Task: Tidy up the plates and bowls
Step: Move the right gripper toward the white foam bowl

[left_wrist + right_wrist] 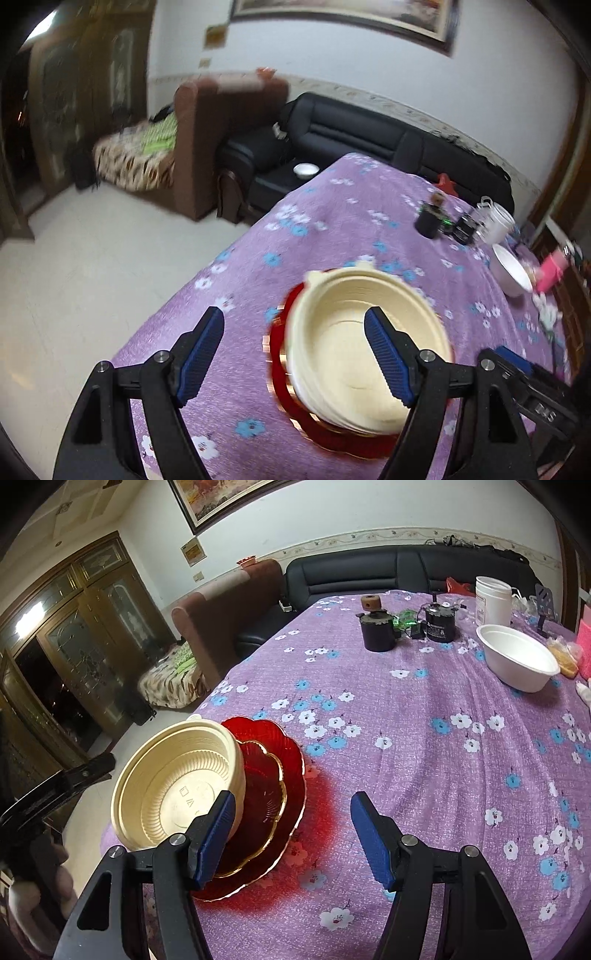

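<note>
A cream plastic bowl [173,786] lies tilted on stacked red glass plates [273,786] with gold rims, near the table's left edge. In the left wrist view the cream bowl [365,350] and red plates [284,354] are blurred. My left gripper [295,354] is open, its right finger over the bowl's inside and its left finger over the cloth. My right gripper [291,838] is open and empty, its left finger in front of the bowl and plates. A white bowl [517,657] stands at the far right and shows in the left wrist view [511,271].
The table has a purple flowered cloth [424,757]. At the far end stand two dark jars [376,627], a white tub [493,598], a pink item [583,642] and food bags. A black sofa [369,572] and brown armchair [229,605] lie beyond. Another small white bowl [306,170] sits on the sofa.
</note>
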The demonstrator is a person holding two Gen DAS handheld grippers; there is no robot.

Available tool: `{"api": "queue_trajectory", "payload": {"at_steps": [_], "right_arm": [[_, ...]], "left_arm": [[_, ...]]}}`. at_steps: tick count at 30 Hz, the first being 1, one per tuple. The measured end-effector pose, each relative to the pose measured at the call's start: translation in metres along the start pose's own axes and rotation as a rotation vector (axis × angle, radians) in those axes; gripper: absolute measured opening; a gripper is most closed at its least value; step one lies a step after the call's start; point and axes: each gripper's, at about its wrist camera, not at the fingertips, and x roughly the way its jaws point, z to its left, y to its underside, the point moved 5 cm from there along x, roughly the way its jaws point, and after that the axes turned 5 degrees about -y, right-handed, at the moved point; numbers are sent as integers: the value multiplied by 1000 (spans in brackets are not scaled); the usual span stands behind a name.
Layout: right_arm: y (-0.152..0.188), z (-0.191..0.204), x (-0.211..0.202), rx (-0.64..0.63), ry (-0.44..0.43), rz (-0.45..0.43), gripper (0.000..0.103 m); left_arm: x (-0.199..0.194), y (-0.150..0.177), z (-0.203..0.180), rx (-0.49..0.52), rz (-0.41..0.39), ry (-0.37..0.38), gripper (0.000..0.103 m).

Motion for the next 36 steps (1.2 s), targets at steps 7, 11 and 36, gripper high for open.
{"api": "queue_trajectory", "payload": {"at_steps": [7,11,36], "right_arm": [[5,-18,-9,26,10,-7,70],[5,-36,-21,57,24,-24,71],[1,-180,-86,268,167,-108,72]], "left_arm": [[-29,7,-72,218,-92,-3,81],[-33,10,-110,301,-100,16,81],[-18,15,-260,530,26,212,82]]}}
